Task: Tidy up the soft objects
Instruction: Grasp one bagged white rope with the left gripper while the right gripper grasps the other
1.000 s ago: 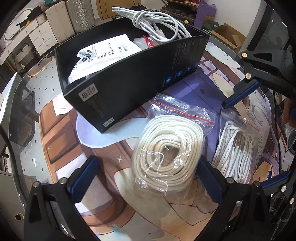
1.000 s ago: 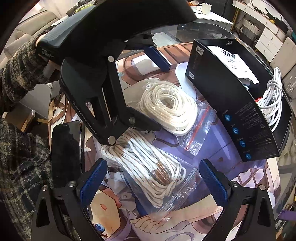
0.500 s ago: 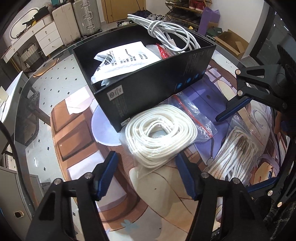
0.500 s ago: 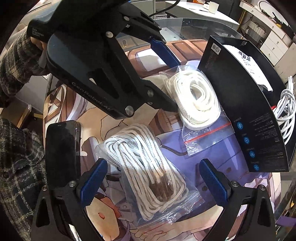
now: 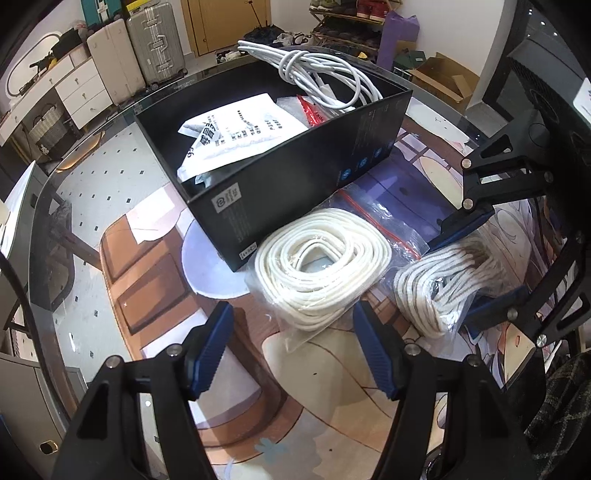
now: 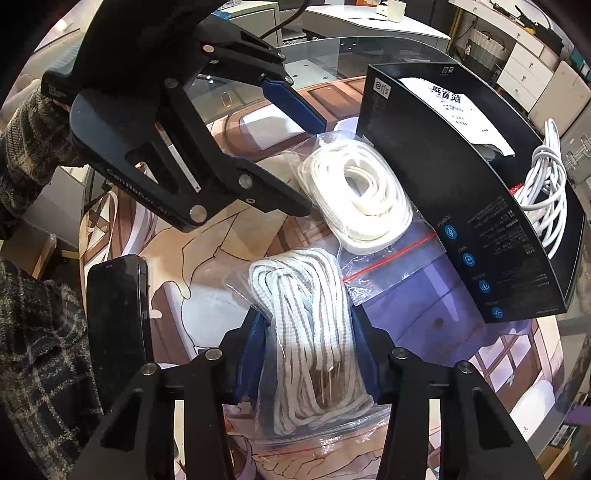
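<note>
Lived-in home: suitcases (image 5: 136, 44), shoe rack (image 5: 351, 18).

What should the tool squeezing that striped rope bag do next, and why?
Probably finish closing, then lift. The right tool has its jaws closing, both pads already against the bag of striped rope, which lies on the mat. The open black box stands just beyond, likely where the bag belongs.

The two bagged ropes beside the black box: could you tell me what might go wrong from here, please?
1. The right gripper is closing on the striped rope bag; slick plastic could slip, or only film gets pinched.
2. The left gripper, opening, has nothing between its fingers; the white rope bag lies just beyond them.
3. That bag touches the black box, which already holds a white cable and papers.
</note>
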Demonstrator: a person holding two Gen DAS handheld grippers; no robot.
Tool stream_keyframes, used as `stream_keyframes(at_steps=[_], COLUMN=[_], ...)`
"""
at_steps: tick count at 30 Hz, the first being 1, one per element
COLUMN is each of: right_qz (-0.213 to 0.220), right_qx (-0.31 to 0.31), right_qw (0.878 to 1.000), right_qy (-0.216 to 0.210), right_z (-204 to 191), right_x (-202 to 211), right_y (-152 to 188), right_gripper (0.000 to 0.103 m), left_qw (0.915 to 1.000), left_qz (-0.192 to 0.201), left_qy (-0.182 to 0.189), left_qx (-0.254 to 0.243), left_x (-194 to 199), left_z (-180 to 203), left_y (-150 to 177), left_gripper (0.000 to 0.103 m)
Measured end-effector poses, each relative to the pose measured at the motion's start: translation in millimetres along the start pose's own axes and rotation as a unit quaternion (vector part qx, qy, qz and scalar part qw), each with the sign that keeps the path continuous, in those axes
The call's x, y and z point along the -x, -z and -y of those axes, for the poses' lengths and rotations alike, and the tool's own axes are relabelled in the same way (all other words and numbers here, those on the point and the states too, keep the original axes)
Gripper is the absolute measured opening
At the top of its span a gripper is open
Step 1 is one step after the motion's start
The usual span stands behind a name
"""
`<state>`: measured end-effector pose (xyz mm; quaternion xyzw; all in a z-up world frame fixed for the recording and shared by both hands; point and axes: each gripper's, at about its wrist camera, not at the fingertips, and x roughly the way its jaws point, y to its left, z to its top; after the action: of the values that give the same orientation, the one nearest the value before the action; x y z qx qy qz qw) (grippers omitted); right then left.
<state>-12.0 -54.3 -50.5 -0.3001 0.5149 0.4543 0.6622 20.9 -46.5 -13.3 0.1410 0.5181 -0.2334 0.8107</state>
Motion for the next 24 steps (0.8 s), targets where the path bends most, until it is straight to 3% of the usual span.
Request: stream_keyframes(at_steps=[11, 24], right_qz=[0.015, 0.026], right_qx=[-0.048, -0.098], right_qw=[0.998, 0.994], right_qy=[-0.043, -0.030], right_z=[8.8, 36.6], right_x=[15.2, 46.4], right_y=[33.1, 52.4], right_gripper=[0.039, 0.038], left_qw=[0.9977, 0.9923], left_qz=[0.010, 0.011], left_qy=[0.018, 0.017], left_qx=[-0.064, -0.122], left_x=[11.9, 6.2], left_z=[10.5, 24.0], left_y=[-5.2, -28.3], left_gripper=[0.070, 0.075])
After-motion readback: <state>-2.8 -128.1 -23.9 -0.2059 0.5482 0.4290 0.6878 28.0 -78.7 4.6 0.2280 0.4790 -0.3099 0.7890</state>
